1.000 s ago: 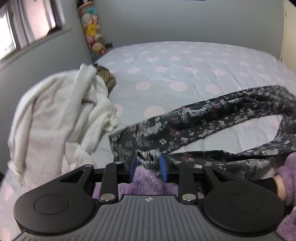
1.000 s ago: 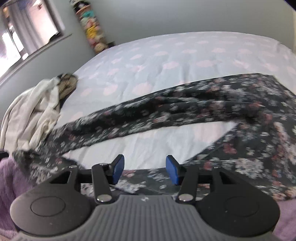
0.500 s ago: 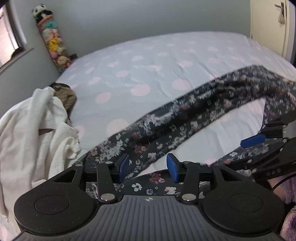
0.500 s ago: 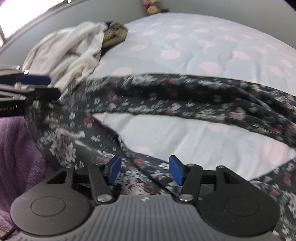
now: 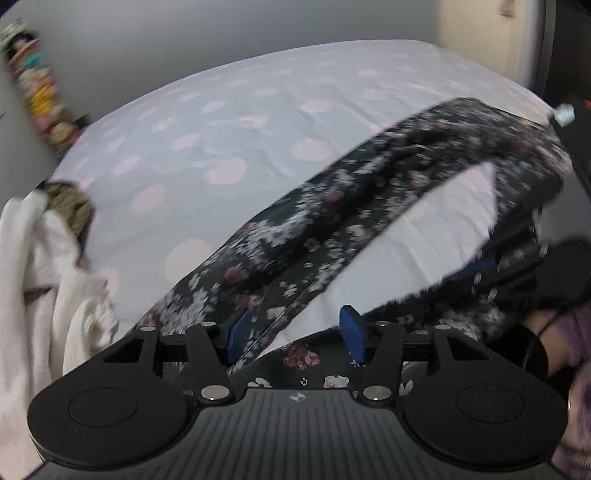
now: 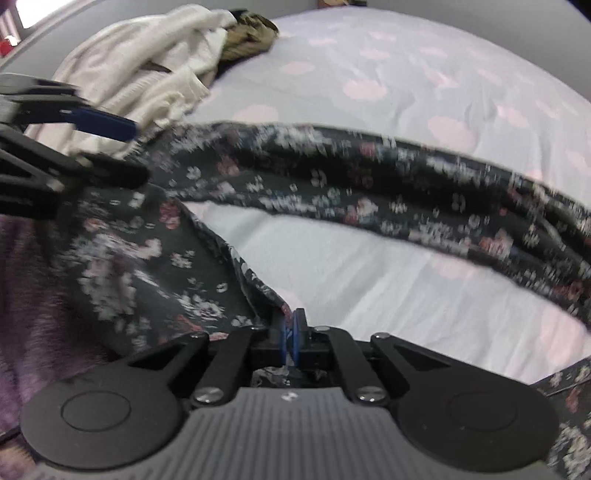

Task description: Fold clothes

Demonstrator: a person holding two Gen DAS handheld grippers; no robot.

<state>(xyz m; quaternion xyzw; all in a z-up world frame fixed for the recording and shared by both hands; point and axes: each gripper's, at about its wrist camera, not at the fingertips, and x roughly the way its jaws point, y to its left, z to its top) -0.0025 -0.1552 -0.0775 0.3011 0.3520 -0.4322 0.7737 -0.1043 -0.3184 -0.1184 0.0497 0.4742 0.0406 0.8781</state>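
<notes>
Left wrist view: the left gripper (image 5: 295, 332) is seen over the near edge of a pair of dark floral trousers (image 5: 332, 221) spread on a bed with a polka-dot sheet (image 5: 221, 122). Its jaws are opening, and cloth lies under and between the blue pads (image 5: 352, 332) without being pressed by them. In the right wrist view, the right gripper (image 6: 291, 332) is pressed together, with a fold of the floral fabric pinched at an inner edge of the garment. One trouser leg is stretched diagonally across the bed; the other part lies bunched near the person's purple sleeve (image 6: 26, 288). A heap of white clothing (image 5: 44, 277) and a small olive-brown item (image 6: 251, 33) are left at the far-left side of the bed, apart from the trousers.

The step in hand is judged to be a regrasp before the legs are laid together. To do it well, the left pads should be set over a single clear edge, such as a hem or waistband, rather than over a loose bunch, and closed only once the cloth sits fully between them. The right pinch should be kept firm so that the fabric is not dragged loose. Both grips should then be lifted evenly, so that the leg is drawn flat and not twisted. Motion blur hides the exact seam lines.
</notes>
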